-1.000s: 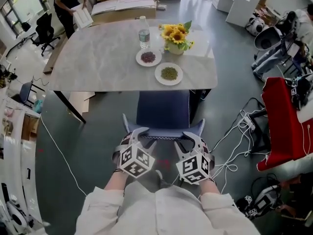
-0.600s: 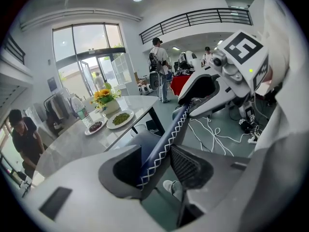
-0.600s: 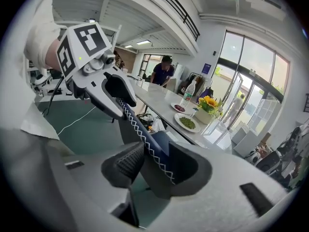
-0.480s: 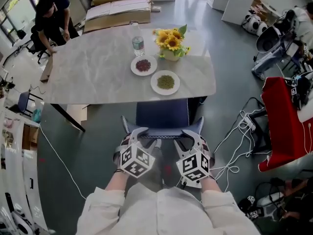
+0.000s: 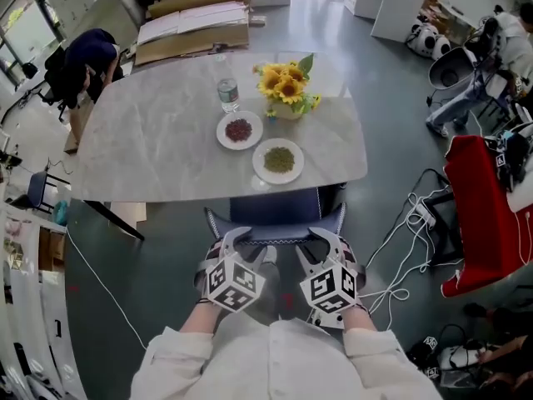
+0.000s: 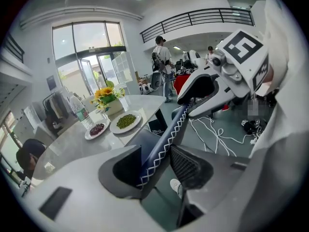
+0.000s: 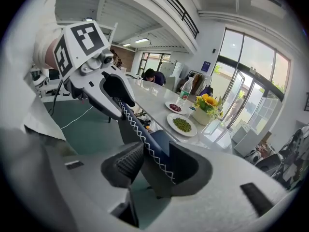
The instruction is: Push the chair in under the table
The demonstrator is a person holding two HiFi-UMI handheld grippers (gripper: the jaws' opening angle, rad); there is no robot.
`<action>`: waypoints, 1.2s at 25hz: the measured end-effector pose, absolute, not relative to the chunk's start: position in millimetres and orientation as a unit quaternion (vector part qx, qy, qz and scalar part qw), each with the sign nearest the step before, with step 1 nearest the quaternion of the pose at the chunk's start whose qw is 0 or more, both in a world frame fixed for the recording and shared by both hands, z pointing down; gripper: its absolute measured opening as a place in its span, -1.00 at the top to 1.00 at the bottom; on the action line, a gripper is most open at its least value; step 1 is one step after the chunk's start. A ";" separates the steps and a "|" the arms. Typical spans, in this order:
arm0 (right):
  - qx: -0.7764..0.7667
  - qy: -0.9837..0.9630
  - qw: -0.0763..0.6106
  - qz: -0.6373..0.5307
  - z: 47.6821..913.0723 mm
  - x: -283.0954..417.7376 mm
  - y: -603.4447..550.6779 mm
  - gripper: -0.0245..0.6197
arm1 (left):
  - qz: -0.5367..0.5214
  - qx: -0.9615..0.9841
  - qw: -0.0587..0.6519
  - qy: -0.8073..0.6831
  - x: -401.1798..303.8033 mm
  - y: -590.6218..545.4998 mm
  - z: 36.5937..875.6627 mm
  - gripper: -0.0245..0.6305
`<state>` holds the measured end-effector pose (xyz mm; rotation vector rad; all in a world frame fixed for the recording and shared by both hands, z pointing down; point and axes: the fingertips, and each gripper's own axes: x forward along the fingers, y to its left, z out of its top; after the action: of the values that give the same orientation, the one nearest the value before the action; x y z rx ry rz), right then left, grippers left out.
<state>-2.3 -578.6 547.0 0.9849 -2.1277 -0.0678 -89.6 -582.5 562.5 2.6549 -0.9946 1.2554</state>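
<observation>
Grey floor [image 5: 158, 273] lies around one pale stone counter [image 5: 150, 148]. One blue chair [image 5: 275, 209] sits half under its near edge. Left claw [image 5: 247, 244] and right claw [image 5: 310, 244] each clamp the chair's back. Up top: two plates [image 5: 239, 129] [image 5: 278, 160], one bottle [image 5: 226, 90], one bunch of flowers [image 5: 285, 80].

No word, number or brand can be read anywhere. The cube [image 5: 233, 280] on the left tool [image 6: 157, 163] and its twin [image 5: 331, 288] on the right tool [image 7: 154, 163] carry black-and-white square patterns, not letters or digits. The water bottle [image 5: 226, 90] on the bench [image 5: 150, 140] wears a label band, but its print is too small to make out.
</observation>
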 end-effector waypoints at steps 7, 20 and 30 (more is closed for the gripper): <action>0.381 -0.837 0.391 -0.026 548.3 0.2 -597.6 0.50 | 0.406 0.859 0.019 -0.313 -87.2 -600.2 562.8 0.36; 0.380 -0.838 0.392 -0.023 546.8 1.7 -621.9 0.50 | 0.411 0.862 0.021 -0.296 -85.6 -623.2 561.1 0.39; 0.375 -0.839 0.393 -0.009 549.3 1.4 -620.0 0.49 | 0.409 0.864 0.040 -0.290 -86.3 -620.5 562.6 0.39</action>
<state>1.4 -620.0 549.3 0.9530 -2.1301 -0.0221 -86.3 -620.5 562.6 2.6478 -0.8881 1.2535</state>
